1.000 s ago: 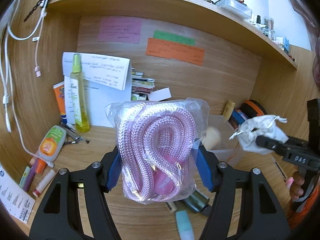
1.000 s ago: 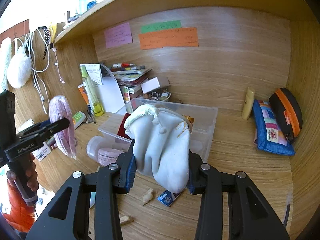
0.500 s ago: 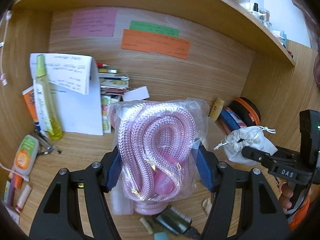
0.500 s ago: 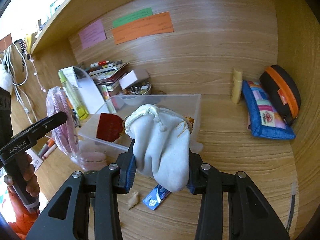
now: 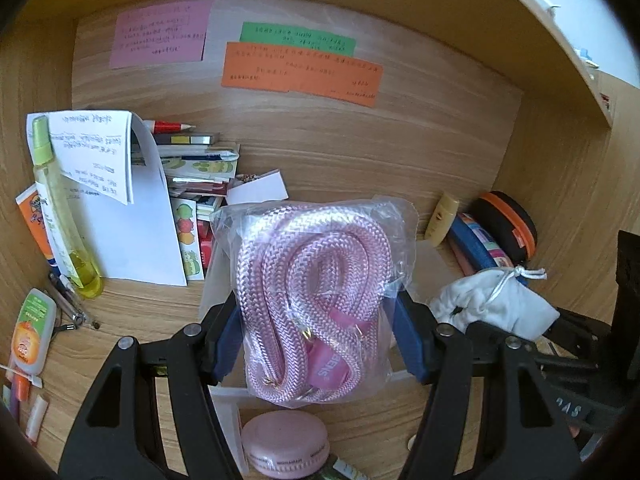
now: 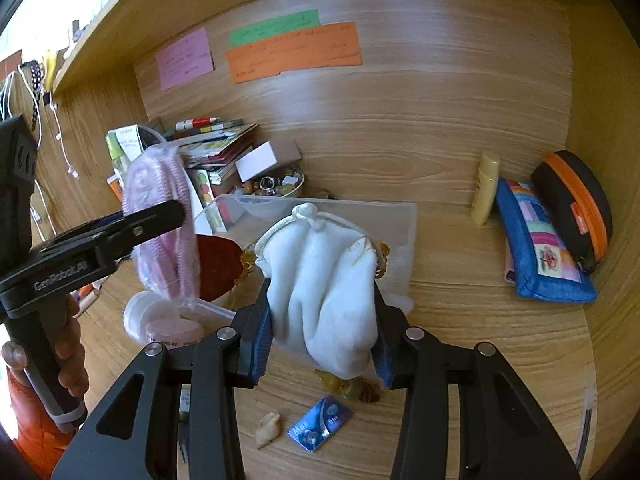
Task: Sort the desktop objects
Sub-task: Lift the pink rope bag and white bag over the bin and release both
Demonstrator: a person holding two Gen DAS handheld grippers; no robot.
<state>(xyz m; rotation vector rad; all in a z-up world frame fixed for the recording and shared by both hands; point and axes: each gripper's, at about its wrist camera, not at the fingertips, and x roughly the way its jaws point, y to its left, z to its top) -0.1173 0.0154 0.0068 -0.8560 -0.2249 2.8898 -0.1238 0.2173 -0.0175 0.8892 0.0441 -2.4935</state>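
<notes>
While two hand-held tools work above a cluttered wooden surface, the left claw grips a clear bag of coiled pink rope between its blue pads, and the right claw holds a white drawstring pouch, its jaws having just been easing apart with the cloth between them and the pads touching its sides. Closest to the right wrist camera, a blue foil packet and a small beige lump lie on the wood below the pouch. Under the rope bag, a round pink case sits near the front wall of a clear plastic bin, over whose near edge both loads hang; a dark red item lies inside it. A person's hand wraps the left tool's handle. Further back on the left stand a tall yellow-green bottle and a folded white sheet, beside a stack of booklets. To the right, a cream tube, a blue patchwork pouch and a black case with orange zip rest near the side wall. Pink, green and orange notes are stuck on the back panel.
</notes>
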